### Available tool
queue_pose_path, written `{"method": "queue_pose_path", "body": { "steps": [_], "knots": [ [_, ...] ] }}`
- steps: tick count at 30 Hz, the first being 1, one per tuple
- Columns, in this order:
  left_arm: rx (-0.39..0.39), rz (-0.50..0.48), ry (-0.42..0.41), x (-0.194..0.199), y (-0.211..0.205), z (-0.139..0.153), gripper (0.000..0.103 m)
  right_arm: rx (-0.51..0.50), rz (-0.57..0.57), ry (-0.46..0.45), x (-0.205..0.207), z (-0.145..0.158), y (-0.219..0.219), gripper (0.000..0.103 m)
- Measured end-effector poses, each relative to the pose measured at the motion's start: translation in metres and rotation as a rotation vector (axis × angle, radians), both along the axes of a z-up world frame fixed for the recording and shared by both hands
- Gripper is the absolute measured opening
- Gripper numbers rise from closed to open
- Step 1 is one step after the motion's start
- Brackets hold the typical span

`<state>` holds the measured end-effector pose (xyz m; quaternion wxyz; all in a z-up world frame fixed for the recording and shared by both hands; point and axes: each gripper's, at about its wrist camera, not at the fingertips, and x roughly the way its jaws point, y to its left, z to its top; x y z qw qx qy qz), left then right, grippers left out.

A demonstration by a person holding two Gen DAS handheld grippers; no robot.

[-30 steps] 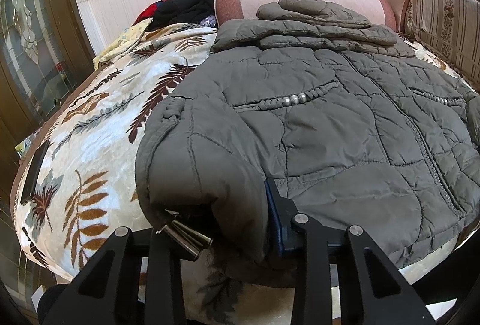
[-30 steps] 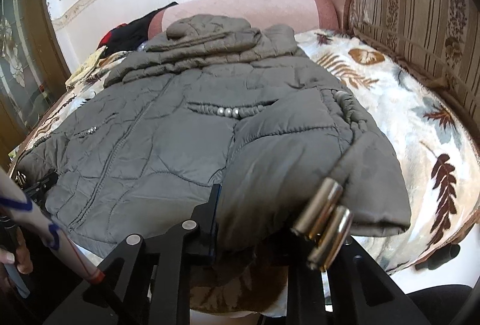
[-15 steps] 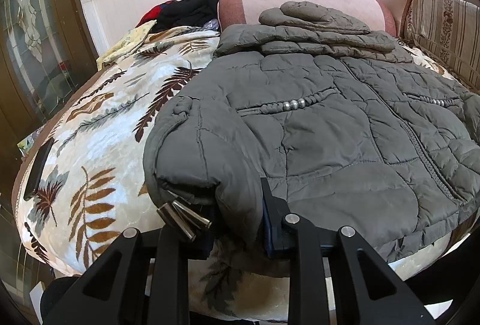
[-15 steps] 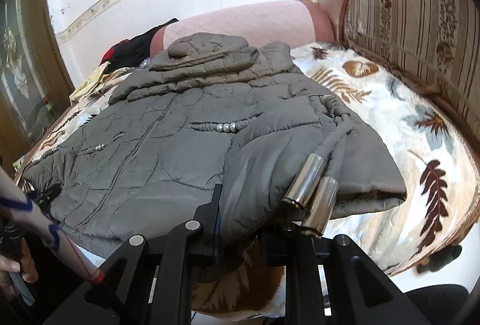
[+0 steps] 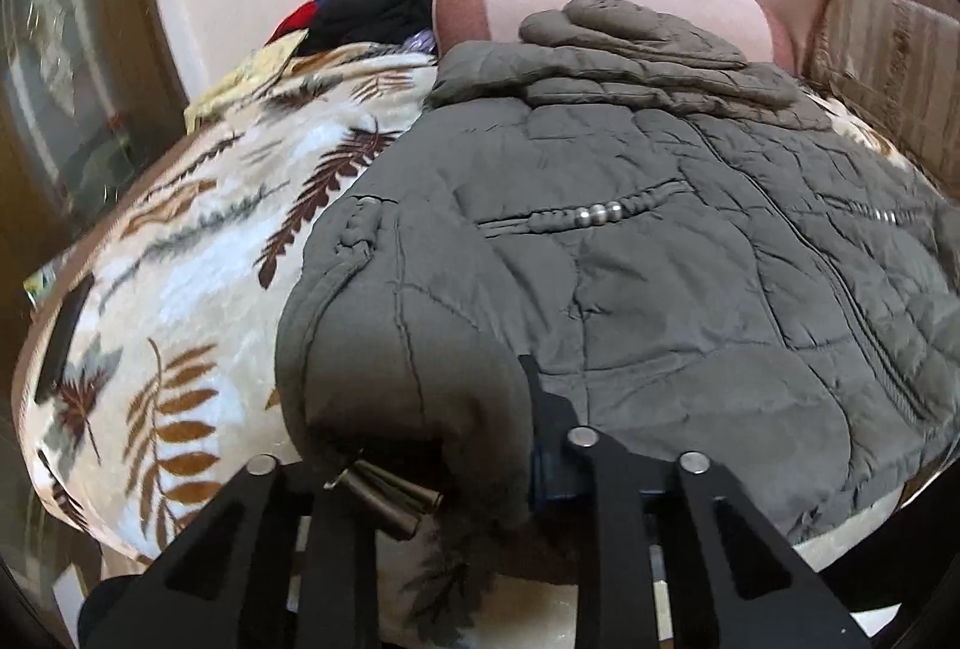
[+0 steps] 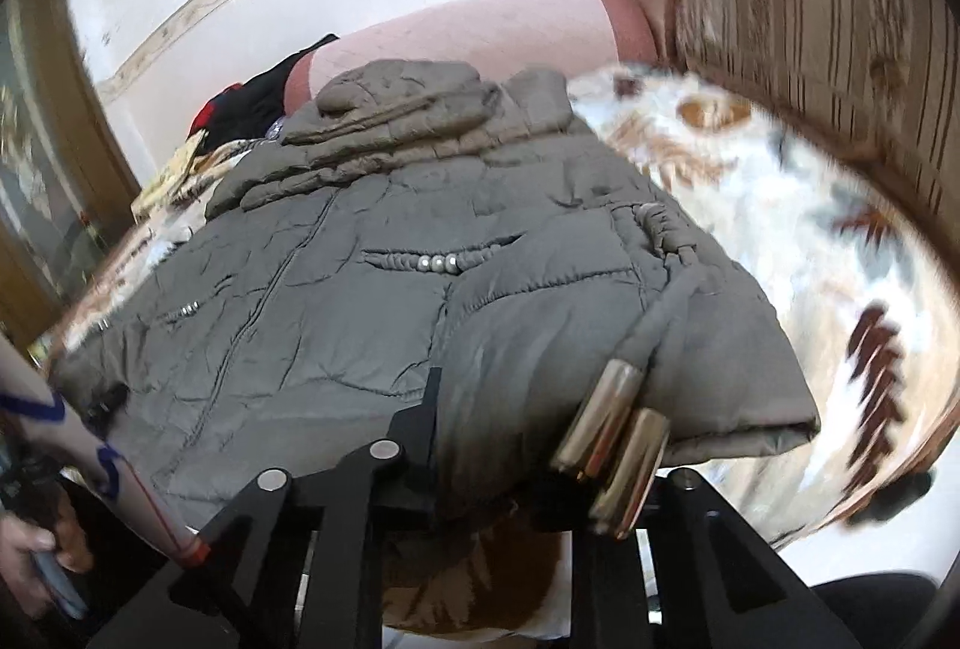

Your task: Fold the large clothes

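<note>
A grey-green quilted jacket (image 5: 630, 289) lies front up on the bed, its hood (image 5: 624, 43) folded flat at the far end. My left gripper (image 5: 444, 433) is closing on the near left hem corner, and the fabric is bunched and pressed between its fingers. Two metal cord ends (image 5: 390, 496) hang beside it. In the right wrist view the jacket (image 6: 360, 301) spreads away to the left. My right gripper (image 6: 498, 427) is closing on the near right hem corner, with padded fabric squeezed between its jaws. Two shiny cord ends (image 6: 612, 451) rest on its right finger.
A leaf-patterned blanket (image 5: 180, 259) covers the bed. A pink bolster (image 5: 600, 1) and dark clothes (image 5: 390, 7) lie at the far end. A striped sofa back (image 6: 810, 19) runs along the right. A person's sleeve (image 6: 36, 409) and hand (image 6: 36, 547) are at the left.
Both grippers' fingers have drawn closer together around the hem folds. The right wrist view has tipped slightly and is blurred. The jacket lies where it was.
</note>
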<state>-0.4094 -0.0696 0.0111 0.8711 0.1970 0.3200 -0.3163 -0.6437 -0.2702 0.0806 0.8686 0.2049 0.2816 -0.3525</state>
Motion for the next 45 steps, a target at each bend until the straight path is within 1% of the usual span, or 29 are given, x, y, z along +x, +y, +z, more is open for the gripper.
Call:
{"method": "queue_pose_path", "body": {
  "steps": [2,7,13,18,23,29,32,35,37,40,45],
  "knots": [
    [-0.01,-0.005,0.015,0.0,0.003,0.003,0.02,-0.033,0.002,0.008,0.0,0.003,0.004,0.017],
    [-0.035,-0.011,0.046,-0.004,0.011,0.012,0.019,-0.029,0.003,-0.03,-0.01,0.011,0.003,0.016],
    [-0.053,-0.019,0.063,0.003,0.011,0.03,0.019,-0.043,0.029,-0.06,-0.011,0.03,0.0,0.016],
    [-0.072,-0.044,0.02,0.009,0.003,0.067,0.019,-0.071,0.052,-0.095,-0.008,0.062,-0.01,0.015],
    [-0.105,-0.07,0.025,0.024,-0.006,0.105,0.019,-0.084,0.067,-0.143,-0.002,0.095,-0.025,0.015],
    [-0.148,-0.102,-0.004,0.045,-0.031,0.157,0.019,-0.1,0.068,-0.189,0.012,0.135,-0.052,0.016],
    [-0.171,-0.112,-0.006,0.063,-0.052,0.185,0.02,-0.087,0.059,-0.219,0.024,0.154,-0.073,0.016],
    [-0.18,-0.115,-0.014,0.082,-0.075,0.205,0.02,-0.11,0.05,-0.222,0.046,0.175,-0.097,0.016],
    [-0.188,-0.112,-0.01,0.097,-0.091,0.217,0.022,-0.107,0.047,-0.225,0.061,0.185,-0.112,0.016],
    [-0.209,-0.094,0.004,0.128,-0.118,0.233,0.024,-0.113,0.036,-0.214,0.093,0.201,-0.142,0.016],
    [-0.228,-0.077,0.042,0.187,-0.172,0.249,0.026,-0.112,0.014,-0.191,0.152,0.213,-0.196,0.016]
  ]
}}
